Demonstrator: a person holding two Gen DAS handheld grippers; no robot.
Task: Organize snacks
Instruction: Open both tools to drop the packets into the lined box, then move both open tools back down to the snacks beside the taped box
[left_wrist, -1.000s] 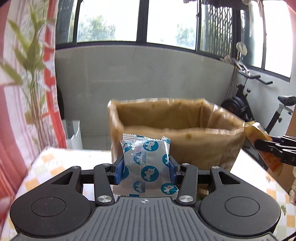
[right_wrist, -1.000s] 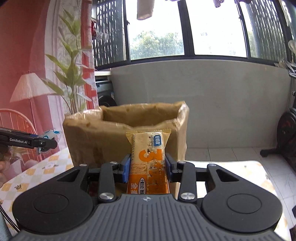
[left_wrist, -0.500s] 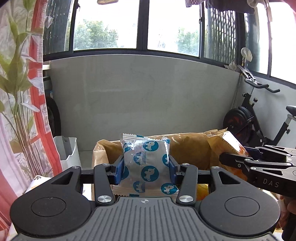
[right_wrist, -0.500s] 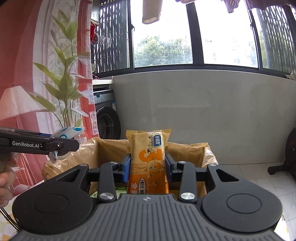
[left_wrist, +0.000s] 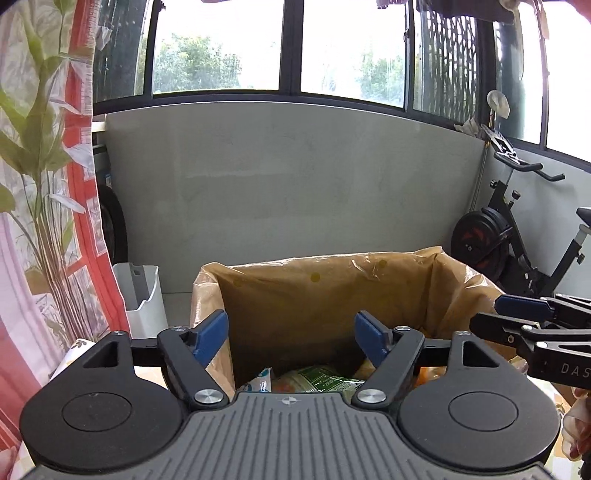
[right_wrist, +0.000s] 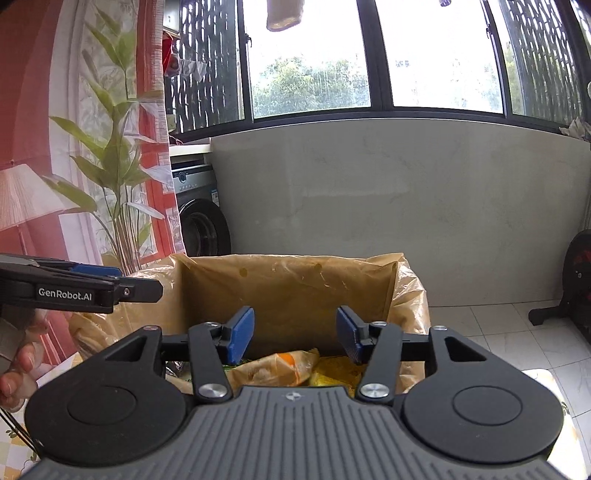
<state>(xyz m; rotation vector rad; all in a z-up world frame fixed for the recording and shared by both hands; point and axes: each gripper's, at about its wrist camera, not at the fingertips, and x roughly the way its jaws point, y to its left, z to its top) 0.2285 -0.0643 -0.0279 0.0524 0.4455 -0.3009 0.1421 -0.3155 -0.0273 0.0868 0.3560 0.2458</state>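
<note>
Both tongs wide open, empty, L (left_wrist: 291, 341), R (right_wrist: 295, 334), over box (left_wrist: 332, 291)

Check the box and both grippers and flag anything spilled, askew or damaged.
Nothing stands out. The left gripper and right gripper are both open and empty above the lined box. Snack packets lie jumbled inside it, none over the rim. The plastic liner is crinkled, not visibly torn.

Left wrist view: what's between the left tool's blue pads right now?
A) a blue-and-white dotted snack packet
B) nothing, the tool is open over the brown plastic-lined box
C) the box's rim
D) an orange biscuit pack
B: the left tool stands open with only air between its pads, above the brown plastic-lined box that holds snack packets.
</note>
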